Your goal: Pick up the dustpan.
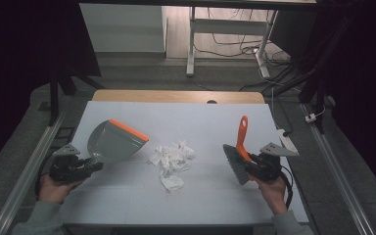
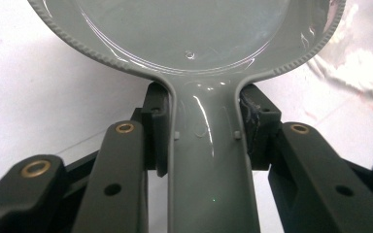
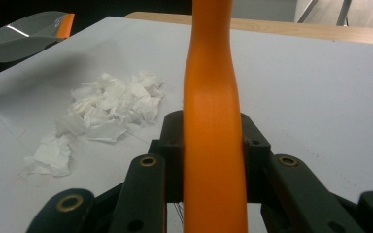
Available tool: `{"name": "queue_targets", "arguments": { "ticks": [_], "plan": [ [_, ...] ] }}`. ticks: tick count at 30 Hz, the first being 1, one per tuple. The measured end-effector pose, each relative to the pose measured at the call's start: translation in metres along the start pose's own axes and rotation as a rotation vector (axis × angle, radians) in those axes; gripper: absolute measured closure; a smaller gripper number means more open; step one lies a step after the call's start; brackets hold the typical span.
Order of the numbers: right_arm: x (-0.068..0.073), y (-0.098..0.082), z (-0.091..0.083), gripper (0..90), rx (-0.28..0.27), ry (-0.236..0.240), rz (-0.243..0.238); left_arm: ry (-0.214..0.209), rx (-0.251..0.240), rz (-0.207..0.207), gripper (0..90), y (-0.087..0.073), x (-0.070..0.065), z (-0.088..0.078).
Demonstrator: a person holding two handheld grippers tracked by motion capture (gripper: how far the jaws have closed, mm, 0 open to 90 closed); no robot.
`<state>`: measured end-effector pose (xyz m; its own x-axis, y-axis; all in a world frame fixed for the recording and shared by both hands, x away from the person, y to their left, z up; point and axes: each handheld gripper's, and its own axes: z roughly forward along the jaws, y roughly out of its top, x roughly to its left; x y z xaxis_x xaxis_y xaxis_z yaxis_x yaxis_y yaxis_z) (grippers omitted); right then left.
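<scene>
A grey dustpan (image 1: 112,142) with an orange lip is held up at the left of the white table sheet (image 1: 200,122). My left gripper (image 1: 94,164) is shut on its handle (image 2: 209,160). At the right, my right gripper (image 1: 248,164) is shut on a brush (image 1: 238,155); the orange handle (image 3: 212,121) rises between the jaws and the grey bristles hang toward me. A pile of torn white paper (image 1: 173,160) lies on the sheet between the two tools. In the right gripper view the paper (image 3: 97,111) lies left of the handle and the dustpan (image 3: 26,35) is at the far upper left.
Bare wood of the table's far edge (image 1: 176,96) shows beyond the sheet. Metal rails (image 1: 27,166) run along both sides. Desk legs and cables (image 1: 254,49) stand on the floor behind.
</scene>
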<state>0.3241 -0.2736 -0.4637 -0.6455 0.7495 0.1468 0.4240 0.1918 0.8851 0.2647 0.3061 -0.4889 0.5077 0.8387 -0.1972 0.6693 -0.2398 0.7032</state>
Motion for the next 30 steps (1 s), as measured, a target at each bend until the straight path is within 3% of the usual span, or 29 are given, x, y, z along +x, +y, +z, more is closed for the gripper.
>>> {"name": "queue_targets", "arguments": {
  "ticks": [14,15,21,30],
  "plan": [
    [0.0,-0.001,0.0,70.1,0.001,0.0,0.004,-0.067,0.035,0.111,62.0,-0.006,-0.007,-0.008],
    [0.0,-0.001,0.0,70.1,0.001,0.0,0.004,-0.094,0.036,0.12,62.0,-0.008,-0.008,-0.01],
    [0.001,0.0,0.0,70.2,0.001,0.0,0.001,-0.163,0.045,0.166,62.0,-0.014,-0.009,-0.013],
    [0.004,0.0,0.002,70.1,-0.004,0.022,-0.019,-0.2,0.066,0.187,62.0,-0.02,-0.013,-0.012]
  ]
}}
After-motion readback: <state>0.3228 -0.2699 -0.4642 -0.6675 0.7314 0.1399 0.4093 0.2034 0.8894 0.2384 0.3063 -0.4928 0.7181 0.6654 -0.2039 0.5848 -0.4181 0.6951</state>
